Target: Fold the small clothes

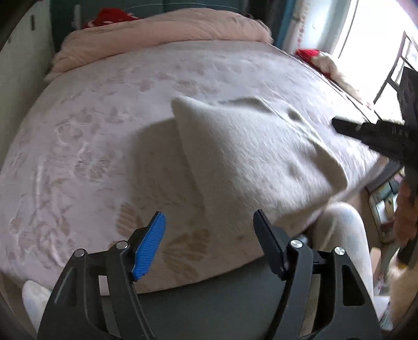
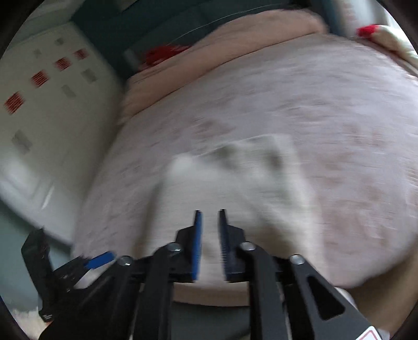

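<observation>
A white garment [image 1: 250,146] lies on the bed [image 1: 104,109]. Left gripper [image 1: 209,235] jaws stand apart, empty; right gripper [image 2: 210,235] jaws nearly together, holding nothing.

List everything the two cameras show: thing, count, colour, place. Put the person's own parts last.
Bed cover: one, pale pink with a flower pattern, spread over the bed.
Quilt: one, peach, bunched along the far end of the bed.
Small white garment: one, off-white, on the cover, with one corner raised.
Red cloth: one, red, behind the quilt.
Second red item: one, red, at the far right bed edge by the window; too small to identify.
Cupboard: one, white with red and grey squares, left of the bed.
Leg: one, in white, at the near bed edge.
Left gripper: one, black, blue pad, fingers apart, empty.
Right gripper: one, black, blue pads, fingers nearly together; blur hides any grip.
</observation>
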The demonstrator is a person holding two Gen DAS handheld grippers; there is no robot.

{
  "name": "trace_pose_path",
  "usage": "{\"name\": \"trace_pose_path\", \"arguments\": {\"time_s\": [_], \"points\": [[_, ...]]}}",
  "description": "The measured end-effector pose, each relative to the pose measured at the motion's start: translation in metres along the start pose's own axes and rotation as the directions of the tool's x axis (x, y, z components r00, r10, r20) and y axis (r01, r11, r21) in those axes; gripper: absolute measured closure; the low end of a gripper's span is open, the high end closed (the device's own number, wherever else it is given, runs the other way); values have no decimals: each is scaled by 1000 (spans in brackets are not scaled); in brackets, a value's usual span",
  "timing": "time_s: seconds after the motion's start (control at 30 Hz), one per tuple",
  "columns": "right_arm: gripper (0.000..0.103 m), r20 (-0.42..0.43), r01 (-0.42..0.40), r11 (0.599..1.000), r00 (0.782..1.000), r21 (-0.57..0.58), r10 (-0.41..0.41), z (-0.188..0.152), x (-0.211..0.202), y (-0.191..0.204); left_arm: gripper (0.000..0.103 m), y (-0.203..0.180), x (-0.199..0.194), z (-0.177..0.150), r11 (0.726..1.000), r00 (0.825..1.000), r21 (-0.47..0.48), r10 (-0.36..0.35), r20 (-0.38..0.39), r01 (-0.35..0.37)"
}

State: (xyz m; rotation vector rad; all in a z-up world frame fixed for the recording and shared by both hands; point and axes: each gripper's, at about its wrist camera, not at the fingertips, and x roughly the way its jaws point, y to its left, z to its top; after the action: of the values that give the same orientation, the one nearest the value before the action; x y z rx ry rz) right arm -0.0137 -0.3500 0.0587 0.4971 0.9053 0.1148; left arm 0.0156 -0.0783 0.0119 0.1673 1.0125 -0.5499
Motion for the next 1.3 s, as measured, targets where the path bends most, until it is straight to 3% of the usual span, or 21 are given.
{"name": "trace_pose_path", "arguments": {"time_s": [0.07,0.13,0.17,0.27,0.33,0.37,0.43,0.5,0.53,0.6,0.63,0.7,0.73,0.77,0.83,0.9,0.97,1.03,1.17,1.3], "points": [[94,-97,-18,999,995,-51,13,-9,43,19,35,10,-4,3,999,1000,-42,13,11,-12],[100,-237,25,993,970,-119,-52,-34,101,26,35,19,-6,5,996,999,-79,33,10,-32],[101,-227,39,986,971,-165,-76,-48,122,28,35,23,-3,9,995,999,-91,31,6,-31],[99,-191,-6,998,982,-59,-6,-26,92,22,33,25,-5,16,994,1000,-105,23,10,-22],[98,-101,-11,1000,995,-15,10,-9,57,11,18,22,-5,23,994,999,-107,22,28,-19],[98,-45,40,999,998,-16,-41,0,36,2,18,19,-4,26,994,999,-108,14,44,-9],[97,-10,149,989,989,13,-149,8,19,-26,18,12,4,32,994,999,-108,-6,42,10],[103,-104,266,963,960,42,-261,-3,41,-63,18,2,12,36,994,999,-107,-29,32,32],[103,-159,271,961,952,50,-261,-7,55,-79,18,-5,18,38,994,999,-98,-41,26,43],[103,-137,214,969,971,126,-197,-8,48,-93,18,-19,29,40,998,1000,-57,-25,3,26],[101,-123,188,970,978,153,-170,-3,40,-90,18,-22,31,41,999,1000,-45,-16,-3,16],[72,-46,167,969,986,180,-161,4,15,-83,14,-26,38,42,999,1000,-44,-17,-26,15],[37,-19,185,966,983,181,-184,5,6,-81,10,-26,40,42,998,999,-61,-35,-31,33],[23,-9,202,963,979,181,-203,0,3,-82,10,-24,44,41,995,998,-83,-54,-37,51],[23,-29,225,958,974,178,-223,-12,7,-85,6,-18,56,40,989,995,-131,-78,-66,69],[23,-132,215,953,973,215,-190,-28,28,-103,6,-9,71,38,978,991,-194,-95,-99,74],[23,-170,110,949,984,294,-61,-37,50,-111,6,5,90,35,952,980,-288,-146,-136,102],[18,-152,36,931,988,364,21,-42,60,-115,5,14,110,32,928,966,-353,-192,-171,122],[15,-127,-22,923,989,385,76,-36,73,-117,5,13,135,31,909,953,-387,-243,-181,158],[19,-109,-45,918,990,394,95,-26,92,-122,5,0,141,38,925,955,-338,-243,-171,175]]}}
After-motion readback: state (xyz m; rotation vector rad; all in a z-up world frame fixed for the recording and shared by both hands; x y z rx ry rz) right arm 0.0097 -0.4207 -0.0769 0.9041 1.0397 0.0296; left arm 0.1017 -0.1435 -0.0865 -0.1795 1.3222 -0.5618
